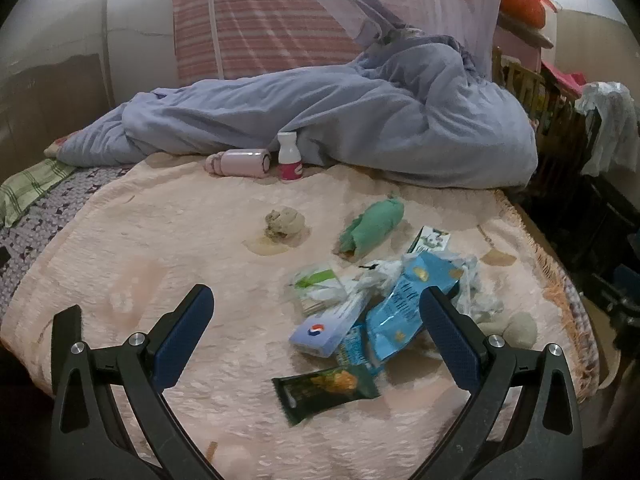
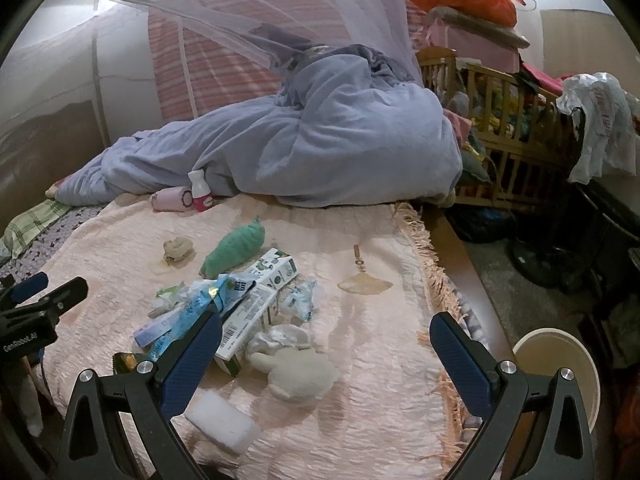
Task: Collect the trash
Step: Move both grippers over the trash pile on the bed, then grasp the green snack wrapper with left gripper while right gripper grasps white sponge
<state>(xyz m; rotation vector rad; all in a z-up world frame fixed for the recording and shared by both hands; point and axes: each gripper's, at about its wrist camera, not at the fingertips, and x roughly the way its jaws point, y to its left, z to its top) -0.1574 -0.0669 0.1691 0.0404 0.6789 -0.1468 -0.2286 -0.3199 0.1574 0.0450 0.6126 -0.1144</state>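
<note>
A heap of trash lies on the pink bedspread (image 1: 168, 240): a blue snack bag (image 1: 404, 304), a white and blue box (image 1: 324, 330), a dark green wrapper (image 1: 324, 390), crumpled plastic (image 1: 320, 286) and a carton (image 2: 256, 304). My left gripper (image 1: 316, 300) hovers open just short of the heap, nothing between its fingers. My right gripper (image 2: 326, 328) is open too, over the bedspread (image 2: 372, 360) right of the heap; its left finger (image 2: 192, 360) overlaps the wrappers. The other gripper (image 2: 44, 300) shows at the left edge in the right wrist view.
A green rolled cloth (image 1: 372, 226), a beige sock ball (image 1: 284, 222), a pink flask (image 1: 240, 162) and a white bottle (image 1: 289, 156) lie farther back by a blue duvet (image 1: 320, 120). A white foam block (image 2: 222, 420) and cream cloth (image 2: 300, 372) lie near. A bin (image 2: 560, 376) stands beside the bed; a wooden crib (image 2: 500, 128) behind.
</note>
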